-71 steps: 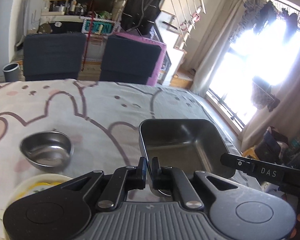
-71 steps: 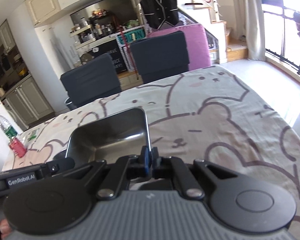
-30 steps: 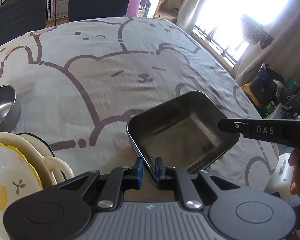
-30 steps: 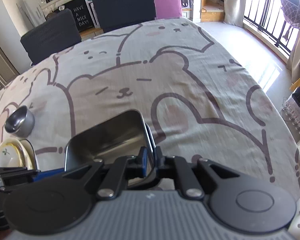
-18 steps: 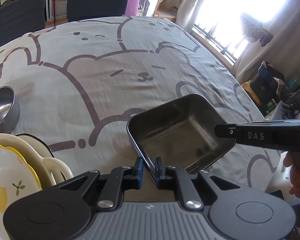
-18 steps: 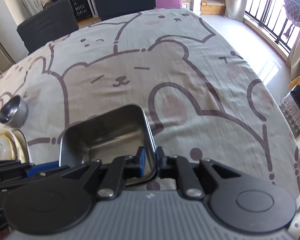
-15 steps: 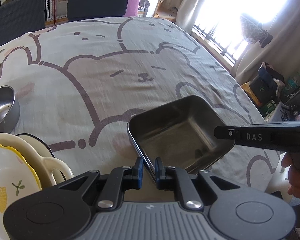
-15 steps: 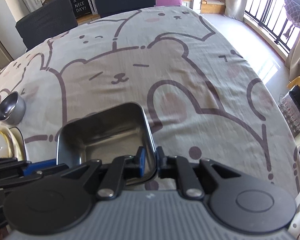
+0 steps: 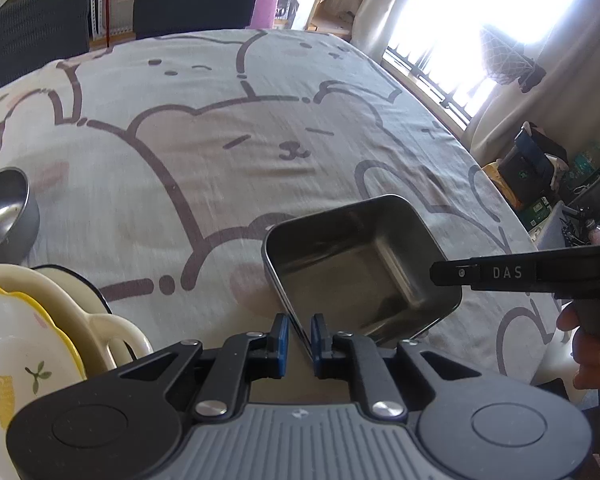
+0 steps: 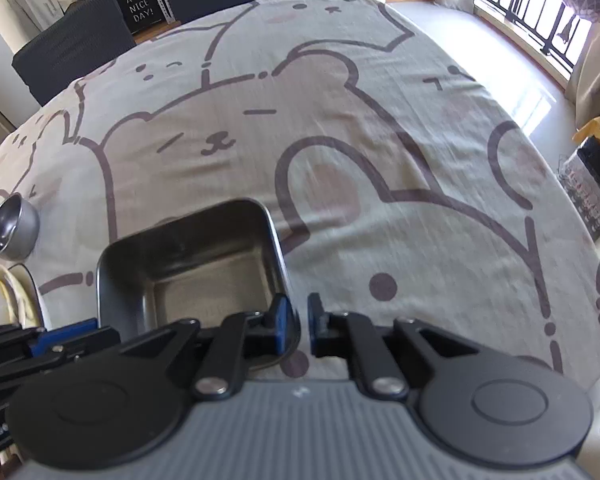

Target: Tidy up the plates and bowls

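A rectangular steel tray [image 9: 352, 264] sits low on the bear-print cloth, held at two sides. My left gripper [image 9: 300, 320] has the tray's near-left rim between its blue pads, which still touch it as the jaws are opening. My right gripper [image 10: 297, 308] is shut on the right wall of the tray [image 10: 188, 272]. Its black body [image 9: 500, 272] crosses the left wrist view, with a person's hand [image 9: 592, 344] behind it. I cannot tell whether the tray's base rests on the cloth. A round steel bowl [image 9: 0, 216] stands to the left, and stacked ceramic dishes [image 9: 60, 312] sit near it.
The round steel bowl [image 10: 10, 232] and the dish stack [image 10: 4, 292] lie left of the tray. Dark chairs [image 10: 72, 32] stand behind the table's far edge. The table's right edge [image 10: 580, 240] drops to a sunlit floor, with bags and boxes [image 9: 528, 168] beside it.
Since the earliest frames both grippers have tipped downward and brought the tray down toward the cloth. Over the last second the right gripper sank a little, while the left one stayed put.
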Demonstrator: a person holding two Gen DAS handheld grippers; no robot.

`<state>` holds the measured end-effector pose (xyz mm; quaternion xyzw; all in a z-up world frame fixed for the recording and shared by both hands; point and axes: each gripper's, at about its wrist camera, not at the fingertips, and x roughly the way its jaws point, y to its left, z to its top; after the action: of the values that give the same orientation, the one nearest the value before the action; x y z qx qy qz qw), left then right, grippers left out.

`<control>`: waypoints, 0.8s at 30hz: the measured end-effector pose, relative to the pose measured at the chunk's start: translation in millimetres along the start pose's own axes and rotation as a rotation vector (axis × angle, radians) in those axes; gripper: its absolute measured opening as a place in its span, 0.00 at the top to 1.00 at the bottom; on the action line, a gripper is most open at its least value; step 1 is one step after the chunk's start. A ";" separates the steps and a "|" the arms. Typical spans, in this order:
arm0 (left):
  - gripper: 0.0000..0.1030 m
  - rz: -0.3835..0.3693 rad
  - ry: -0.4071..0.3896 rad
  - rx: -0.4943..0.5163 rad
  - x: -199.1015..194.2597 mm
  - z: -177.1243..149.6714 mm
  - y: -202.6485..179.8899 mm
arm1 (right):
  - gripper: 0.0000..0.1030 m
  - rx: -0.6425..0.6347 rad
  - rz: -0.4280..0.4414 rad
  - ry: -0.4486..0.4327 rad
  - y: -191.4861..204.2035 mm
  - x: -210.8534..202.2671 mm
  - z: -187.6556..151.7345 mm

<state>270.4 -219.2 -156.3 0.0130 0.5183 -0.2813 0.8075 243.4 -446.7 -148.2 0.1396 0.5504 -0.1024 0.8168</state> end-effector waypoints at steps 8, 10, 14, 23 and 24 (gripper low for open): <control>0.84 -0.001 0.006 0.008 0.8 -0.1 0.0 | 0.83 0.004 -0.003 0.013 -3.0 5.1 0.2; 0.84 -0.008 0.011 0.010 0.9 -0.4 -0.2 | 0.82 0.006 -0.004 0.012 -2.7 5.8 0.4; 0.84 -0.012 0.012 0.020 1.4 -1.0 -1.0 | 0.81 0.017 -0.003 0.006 -3.8 6.3 0.5; 0.84 -0.012 0.013 0.016 1.3 -1.1 -1.5 | 0.76 0.012 -0.016 0.009 -2.4 6.5 -0.5; 0.84 -0.013 0.014 0.013 1.2 -1.0 -1.7 | 0.76 0.014 -0.015 0.009 -2.4 6.3 -0.7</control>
<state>269.1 -220.8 -157.4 0.0170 0.5223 -0.2897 0.8019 244.4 -448.9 -154.6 0.1416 0.5544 -0.1117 0.8125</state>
